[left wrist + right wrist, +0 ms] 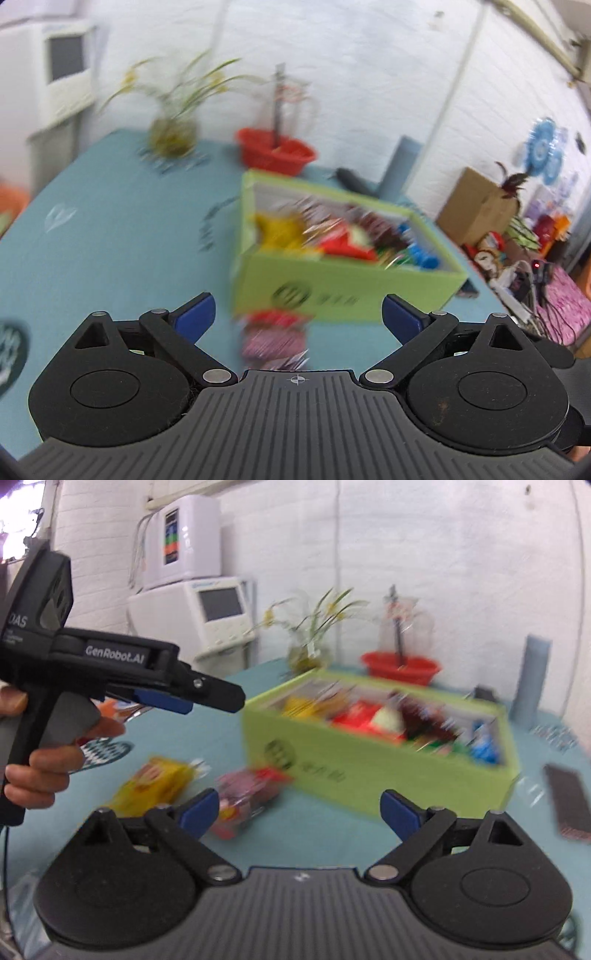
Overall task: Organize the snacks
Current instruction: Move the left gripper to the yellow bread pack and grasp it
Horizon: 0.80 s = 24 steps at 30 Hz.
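A lime-green box [343,291] [388,771] full of colourful snack packets stands on the teal tablecloth. A pink and red snack packet [275,338] [245,794] lies on the cloth just in front of the box. My left gripper [299,314] is open above that packet, with nothing pressed between its blue pads. A yellow packet [153,784] lies left of the pink one. My right gripper [299,810] is open and empty in front of the box. In the right wrist view a hand holds the left gripper [207,698] at the left, above the table.
A red basket [275,149] [400,668] and a glass vase of plants [171,134] [308,651] stand behind the box. A dark flat packet [567,799] lies at the right. White appliances [192,594] stand against the brick wall. Cardboard box and clutter [476,206] sit beyond the table's right edge.
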Motion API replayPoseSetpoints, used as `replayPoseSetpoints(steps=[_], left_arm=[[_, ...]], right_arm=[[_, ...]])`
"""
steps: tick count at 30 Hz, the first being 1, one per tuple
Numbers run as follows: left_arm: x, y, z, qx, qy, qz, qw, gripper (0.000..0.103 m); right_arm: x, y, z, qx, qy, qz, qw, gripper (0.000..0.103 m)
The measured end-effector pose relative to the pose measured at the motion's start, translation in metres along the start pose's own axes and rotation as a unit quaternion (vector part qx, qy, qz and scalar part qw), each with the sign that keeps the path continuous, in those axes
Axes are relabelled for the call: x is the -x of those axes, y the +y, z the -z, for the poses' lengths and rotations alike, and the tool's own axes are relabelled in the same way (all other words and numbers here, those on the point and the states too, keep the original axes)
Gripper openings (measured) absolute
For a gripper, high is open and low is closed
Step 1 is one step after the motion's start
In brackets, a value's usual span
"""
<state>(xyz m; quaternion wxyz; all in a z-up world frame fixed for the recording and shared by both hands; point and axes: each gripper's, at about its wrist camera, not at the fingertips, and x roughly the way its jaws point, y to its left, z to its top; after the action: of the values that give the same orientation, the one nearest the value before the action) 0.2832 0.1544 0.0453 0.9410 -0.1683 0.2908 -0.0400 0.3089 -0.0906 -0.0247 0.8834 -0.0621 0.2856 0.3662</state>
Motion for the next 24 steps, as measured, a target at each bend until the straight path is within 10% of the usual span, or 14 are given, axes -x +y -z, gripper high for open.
replayPoseSetpoints(steps=[11, 17, 21, 24], left_arm=[[0.018, 0.102, 0.042, 0.123, 0.026, -0.031, 0.9916, 0.08], [0.0, 0.09, 0.043, 0.081, 0.058, -0.01, 0.995, 0.077], [-0.006, 0.069, 0.048, 0.017, 0.083, -0.012, 0.9963, 0.042], [-0.002, 0.052, 0.059, -0.002, 0.09, -0.01, 0.9959, 0.039]], right_arm=[[-0.058, 0.101, 0.01, 0.015, 0.066, -0.118, 0.991, 0.093], [-0.096, 0.127, 0.001, 0.046, 0.089, -0.104, 0.99, 0.093], [-0.094, 0.126, 0.002, 0.052, 0.096, -0.117, 0.987, 0.089], [-0.078, 0.123, 0.01, 0.055, 0.1, -0.118, 0.987, 0.088]])
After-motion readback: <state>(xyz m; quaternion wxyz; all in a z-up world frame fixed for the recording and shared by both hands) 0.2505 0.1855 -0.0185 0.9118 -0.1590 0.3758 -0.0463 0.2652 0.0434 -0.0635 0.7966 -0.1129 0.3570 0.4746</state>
